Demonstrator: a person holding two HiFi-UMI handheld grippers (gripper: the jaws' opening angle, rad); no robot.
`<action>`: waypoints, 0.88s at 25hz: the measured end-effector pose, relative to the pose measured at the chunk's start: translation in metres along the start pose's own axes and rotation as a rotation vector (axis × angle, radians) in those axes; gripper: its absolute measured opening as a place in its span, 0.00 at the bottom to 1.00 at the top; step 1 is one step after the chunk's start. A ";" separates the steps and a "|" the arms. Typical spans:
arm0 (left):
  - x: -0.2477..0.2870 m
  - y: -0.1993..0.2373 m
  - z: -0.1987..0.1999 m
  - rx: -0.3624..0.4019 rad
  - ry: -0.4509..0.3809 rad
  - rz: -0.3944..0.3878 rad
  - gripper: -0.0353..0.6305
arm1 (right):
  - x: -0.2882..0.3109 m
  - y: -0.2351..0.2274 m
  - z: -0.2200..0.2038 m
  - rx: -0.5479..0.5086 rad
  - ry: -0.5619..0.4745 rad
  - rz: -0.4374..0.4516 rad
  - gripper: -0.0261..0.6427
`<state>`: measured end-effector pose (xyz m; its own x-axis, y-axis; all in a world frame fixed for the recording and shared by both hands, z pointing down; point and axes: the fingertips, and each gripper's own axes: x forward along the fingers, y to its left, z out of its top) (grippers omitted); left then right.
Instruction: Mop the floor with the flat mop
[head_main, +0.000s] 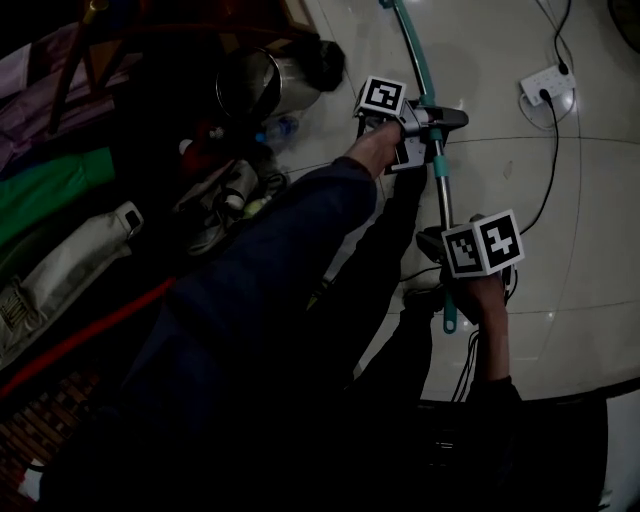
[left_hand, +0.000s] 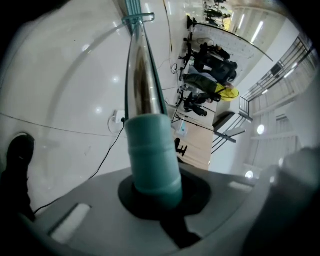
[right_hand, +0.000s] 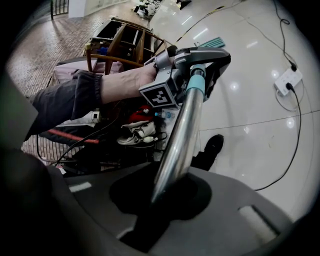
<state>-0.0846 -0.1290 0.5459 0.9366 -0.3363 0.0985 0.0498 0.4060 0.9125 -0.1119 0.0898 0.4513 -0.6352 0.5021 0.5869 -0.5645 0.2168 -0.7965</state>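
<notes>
At nine o'clock in the head view, dark clutter (head_main: 220, 190), with a metal bucket (head_main: 255, 85) toward eleven. Near one o'clock, left gripper (head_main: 432, 125), clamped tight round the teal collar of the flat mop (head_main: 441, 190). Slim pole, teal above and bare steel below, slanting across the glossy white floor (head_main: 590, 200) from twelve to five. At five, right gripper (head_main: 445, 250), closed on the steel stretch. Off at two, a white power strip (head_main: 548, 87).

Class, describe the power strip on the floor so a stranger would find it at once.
Start with the pale tiled floor filling the head view's right side. To the right of the mop pole, near the top edge, lies the power strip. It alone is a white block, with black cables running from it.
</notes>
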 end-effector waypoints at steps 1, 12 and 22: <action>0.000 0.000 -0.013 0.005 0.003 -0.005 0.08 | 0.001 0.002 -0.014 -0.010 0.005 -0.008 0.14; 0.019 0.048 -0.255 -0.016 0.015 -0.053 0.07 | 0.010 0.012 -0.266 -0.079 0.084 -0.084 0.14; 0.051 0.143 -0.462 -0.133 0.049 -0.004 0.07 | 0.033 0.008 -0.476 -0.049 0.130 -0.068 0.14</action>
<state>0.1307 0.3043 0.4984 0.9519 -0.2977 0.0720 0.0965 0.5149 0.8518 0.1137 0.5066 0.3955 -0.5212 0.5884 0.6182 -0.5752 0.2930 -0.7638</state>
